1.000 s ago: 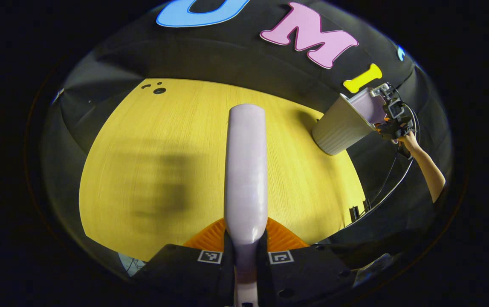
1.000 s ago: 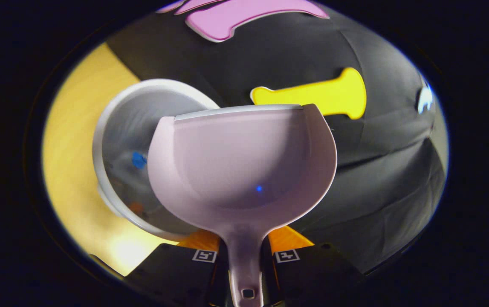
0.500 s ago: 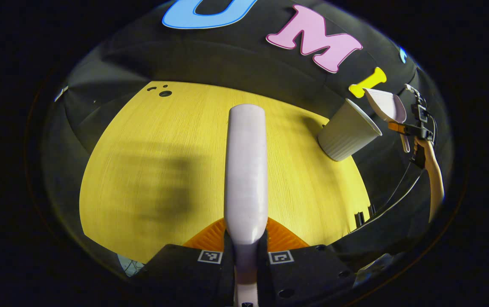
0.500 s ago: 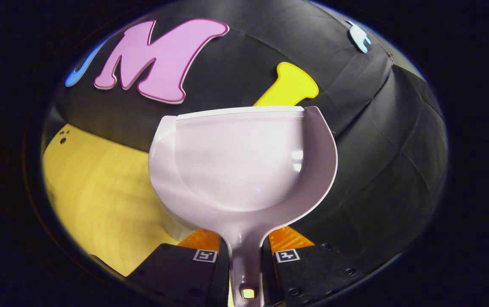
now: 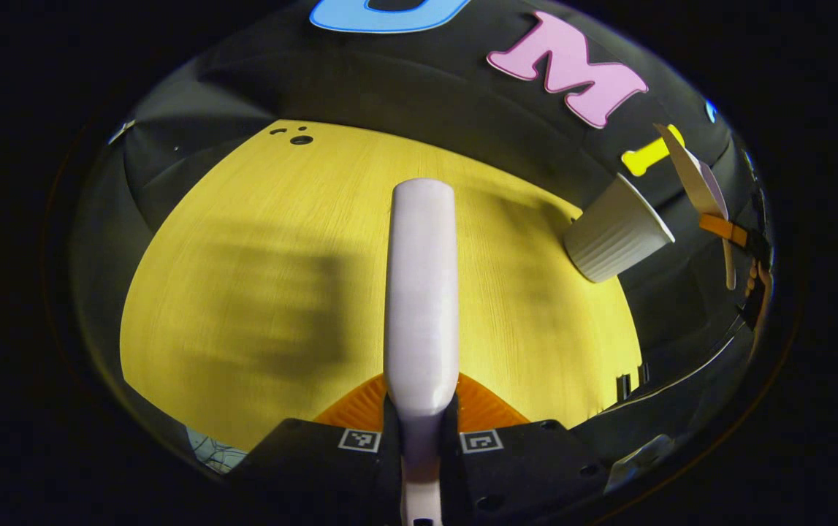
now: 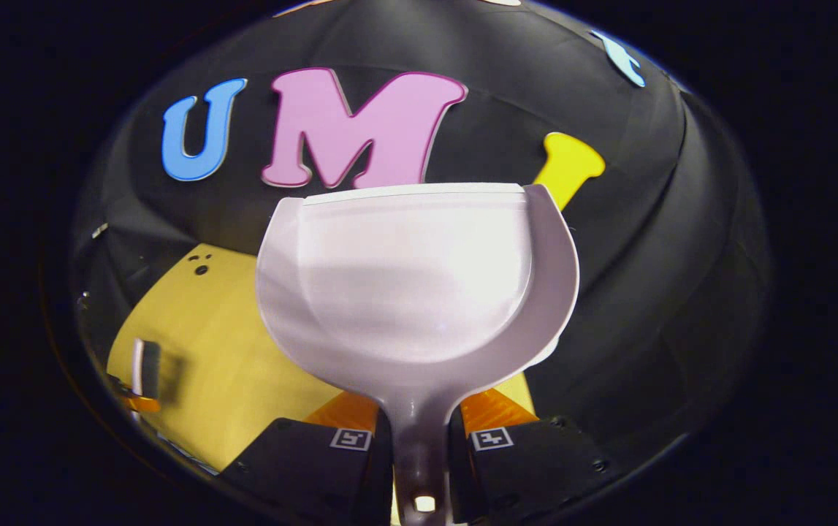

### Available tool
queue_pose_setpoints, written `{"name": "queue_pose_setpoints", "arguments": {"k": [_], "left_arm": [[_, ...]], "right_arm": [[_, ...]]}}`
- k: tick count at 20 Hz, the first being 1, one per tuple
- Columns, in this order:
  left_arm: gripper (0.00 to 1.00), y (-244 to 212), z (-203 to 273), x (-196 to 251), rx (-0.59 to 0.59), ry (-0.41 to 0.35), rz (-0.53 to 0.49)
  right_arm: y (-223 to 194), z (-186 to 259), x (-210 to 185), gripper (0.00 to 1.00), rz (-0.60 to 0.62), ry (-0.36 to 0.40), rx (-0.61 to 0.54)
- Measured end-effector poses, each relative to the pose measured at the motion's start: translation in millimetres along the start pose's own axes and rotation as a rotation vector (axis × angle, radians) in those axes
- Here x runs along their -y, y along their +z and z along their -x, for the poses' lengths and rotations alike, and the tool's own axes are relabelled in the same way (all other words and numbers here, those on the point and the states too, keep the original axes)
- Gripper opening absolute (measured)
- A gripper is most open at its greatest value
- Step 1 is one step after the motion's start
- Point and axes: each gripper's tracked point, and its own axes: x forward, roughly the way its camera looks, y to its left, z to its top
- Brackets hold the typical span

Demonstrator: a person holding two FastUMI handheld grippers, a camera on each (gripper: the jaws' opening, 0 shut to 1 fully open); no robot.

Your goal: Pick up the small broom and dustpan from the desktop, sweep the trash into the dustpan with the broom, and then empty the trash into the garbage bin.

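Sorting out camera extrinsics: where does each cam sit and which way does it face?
Left gripper view: rides the left gripper, faces along the broom across the table; a hand shows far right.
Right gripper view: rides the right gripper, faces into the dustpan toward the booth wall.
Shared: table, dustpan, broom.

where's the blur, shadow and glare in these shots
Left gripper view: smeared dark shadows lie across the yellow table, the broom in the left gripper stays sharp, and the fisheye bends the garbage bin at the rim. Right gripper view: the dustpan bowl carries a soft bright sheen and is crisp; the table beyond looks softer.
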Motion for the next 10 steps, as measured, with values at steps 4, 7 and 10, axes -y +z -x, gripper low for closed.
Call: {"name": "queue_pose_setpoints", "arguments": {"k": [4, 7, 10], "left_arm": [[0.25, -10, -24, -3, -0.028, 0.032, -0.029], [0.25, -19, -38, -6, -0.056, 0.066, -0.037], [0.25, -27, -49, -10, -0.085, 0.097, -0.052]], "right_arm": [[-26, -16, 4, 0.31, 0.062, 0.123, -0.122], [-47, -17, 9, 0.35, 0.095, 0.194, -0.237], [-53, -24, 23, 0.35, 0.103, 0.241, -0.337]]}}
